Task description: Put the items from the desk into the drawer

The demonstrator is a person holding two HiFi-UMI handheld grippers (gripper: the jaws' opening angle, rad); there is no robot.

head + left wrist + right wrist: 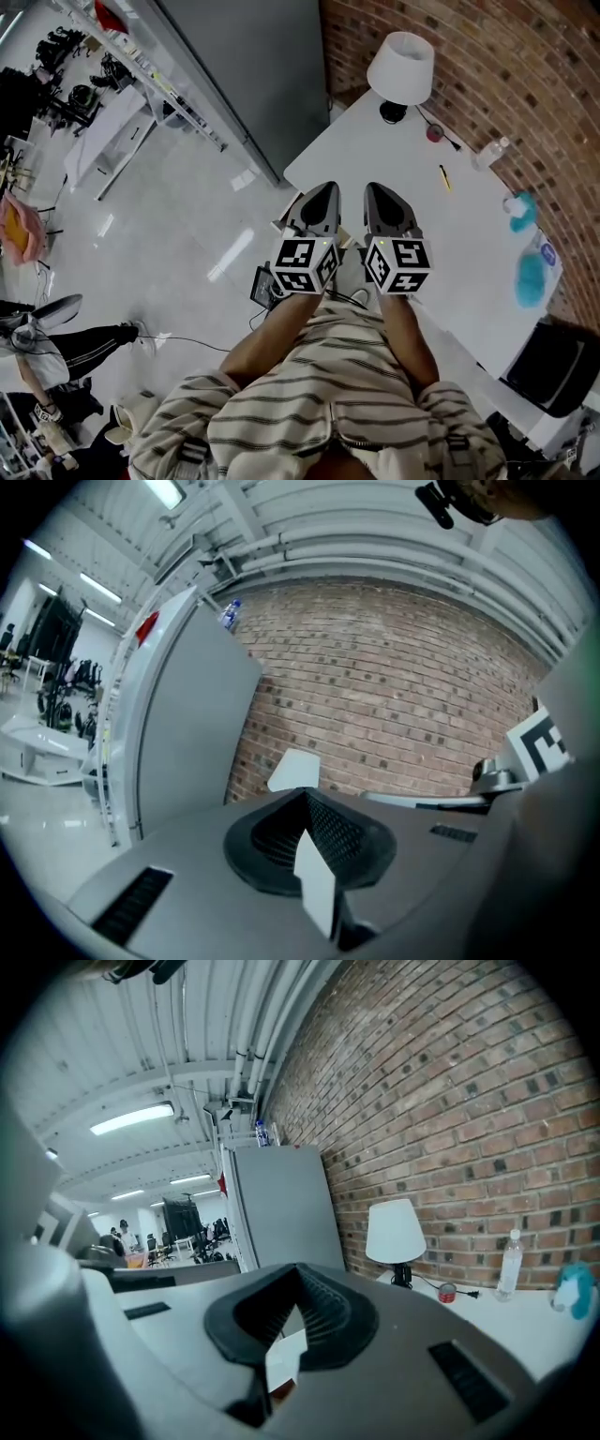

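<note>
The white desk (375, 159) stands against a brick wall. On it lie a small red tape roll (434, 133), a yellow pen (444, 177), a clear bottle (490, 153) and two teal items (521, 212) (532, 278). My left gripper (327, 190) and right gripper (375, 190) hover side by side over the desk's near edge, both shut and empty. In the right gripper view the tape roll (447, 1292), bottle (509, 1265) and a teal item (574, 1290) sit ahead on the desk (487, 1326). No drawer shows in any view.
A white lamp (401, 67) stands at the desk's far corner, also seen as the lamp (394, 1232) and as its shade (294, 769). A tall grey cabinet (253, 66) stands left of the desk. A black object (562, 361) sits by the desk's right end.
</note>
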